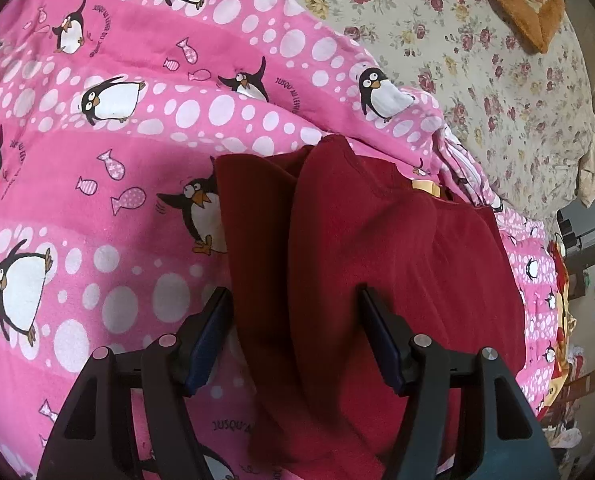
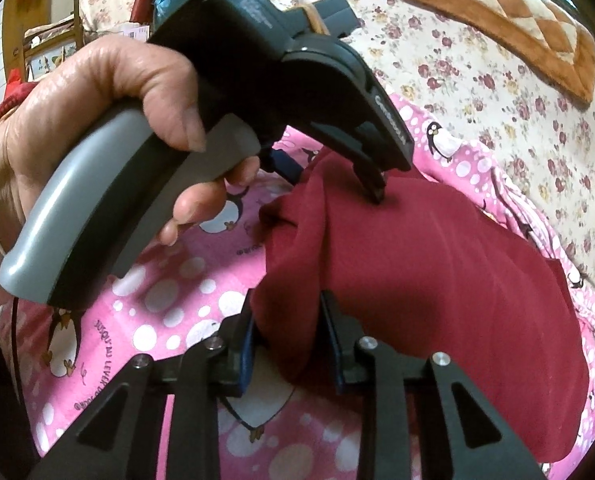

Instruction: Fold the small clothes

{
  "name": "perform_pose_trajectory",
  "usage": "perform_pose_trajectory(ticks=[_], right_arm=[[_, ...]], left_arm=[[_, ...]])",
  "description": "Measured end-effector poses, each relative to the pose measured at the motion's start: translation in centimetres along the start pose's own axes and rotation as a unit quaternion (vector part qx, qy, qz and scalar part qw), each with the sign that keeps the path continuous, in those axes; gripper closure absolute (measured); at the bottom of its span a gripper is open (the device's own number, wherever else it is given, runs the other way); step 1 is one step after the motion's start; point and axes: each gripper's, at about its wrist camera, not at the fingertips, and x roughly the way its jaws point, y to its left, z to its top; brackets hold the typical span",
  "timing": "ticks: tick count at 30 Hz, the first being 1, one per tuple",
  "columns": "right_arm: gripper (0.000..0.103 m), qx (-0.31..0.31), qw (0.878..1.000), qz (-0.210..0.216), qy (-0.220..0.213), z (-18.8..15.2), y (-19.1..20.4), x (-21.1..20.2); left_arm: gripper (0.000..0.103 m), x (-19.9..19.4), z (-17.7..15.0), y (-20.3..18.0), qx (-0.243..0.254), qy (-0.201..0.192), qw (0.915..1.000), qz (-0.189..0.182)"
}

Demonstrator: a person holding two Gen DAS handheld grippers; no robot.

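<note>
At the bottom of the right wrist view, the right gripper [image 2: 289, 336] has its two fingers pinched in on a bunched fold of the dark red garment [image 2: 437, 272]. The cloth fills the gap between the blue pads, so it looks clenched on the fabric, though the fold hides just where the pads press.

At the bottom of the left wrist view, the left gripper [image 1: 295, 320] has its fingers spread wide. A raised ridge of the same dark red garment [image 1: 377, 260] runs up between them. The right finger sits against the cloth; the left finger is beside the cloth edge, and I cannot tell if it touches. The fingers are not squeezed shut.

The garment lies in the middle of both views, crumpled on a pink penguin blanket [image 1: 97, 152] with white dots and little fish.

In the upper left of the right wrist view, a person's left hand [image 2: 97, 120] wraps around the grey and black handle of the left gripper, whose tip pokes down onto the red cloth in the middle of the frame.

Farther back, past the blanket, is a cream flowered bedsheet [image 1: 497, 60]. At the top right lies a brown quilted mat [image 2: 517, 20].
</note>
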Motion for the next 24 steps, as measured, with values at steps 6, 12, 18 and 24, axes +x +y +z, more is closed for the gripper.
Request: perform_pose_trajectory(ticks=[6,12,18,24], right_arm=[[0.073,0.009,1.0,0.004,-0.001,-0.09,-0.2,0.1],[0.073,0.016,1.0,0.006,0.0,-0.01,-0.39,0.19],[0.073,0.018,1.0,0.008,0.0,-0.12,-0.37,0.2],[0.073,0.03,0.999,0.012,-0.002,-0.26,-0.58,0.18]], left_arm=[[0.059,-0.04,-0.13,-0.17,0.006,-0.003,1.0,0.004],[0.059,-0.06,-0.29,-0.52,0.025,-0.008,0.9996,0.014],[0.058,-0.11,-0.37,-0.72,0.042,-0.012,0.9988,0.022],[0.058,0.02,-0.4,-0.83,0.046,-0.013,0.9985,0.028]])
